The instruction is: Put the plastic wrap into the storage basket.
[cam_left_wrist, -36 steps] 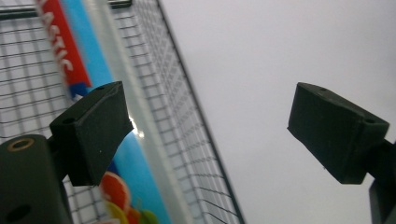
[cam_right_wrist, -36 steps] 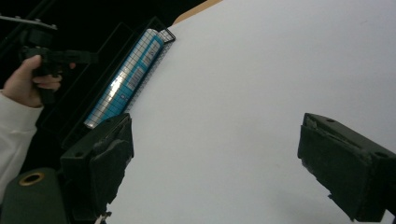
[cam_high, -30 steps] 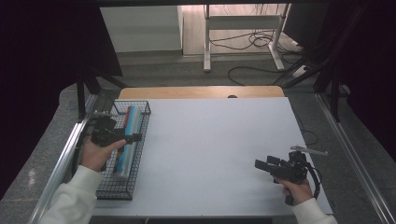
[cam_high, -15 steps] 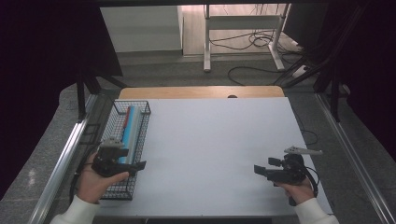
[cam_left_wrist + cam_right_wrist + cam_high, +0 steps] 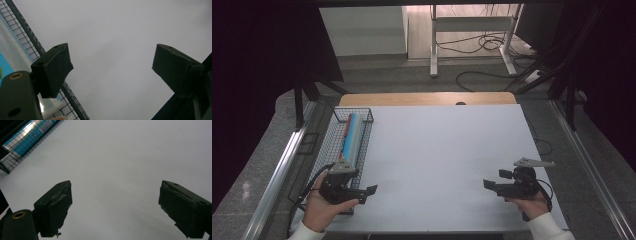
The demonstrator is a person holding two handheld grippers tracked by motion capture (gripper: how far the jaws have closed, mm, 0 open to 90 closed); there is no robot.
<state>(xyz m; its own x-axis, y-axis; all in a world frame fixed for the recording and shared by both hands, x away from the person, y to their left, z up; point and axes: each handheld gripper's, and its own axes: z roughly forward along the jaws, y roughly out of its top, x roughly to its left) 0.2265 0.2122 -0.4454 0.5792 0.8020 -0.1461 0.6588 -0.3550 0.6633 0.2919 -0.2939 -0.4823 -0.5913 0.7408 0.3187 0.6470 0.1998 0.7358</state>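
left gripper (image 5: 371,189) drawn back from basket (image 5: 323,152), fingers closed slightly, empty | right gripper (image 5: 488,184) unmoved, fingers apart, empty

Dim dark surround, evenly lit white table (image 5: 442,165), brighter floor beyond, close tongs softly blurred, faint shadows

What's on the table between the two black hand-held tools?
Nothing: in the high view the white tabletop is bare between the left tool and the right tool. The black wire basket with its blue box sits off to the left.
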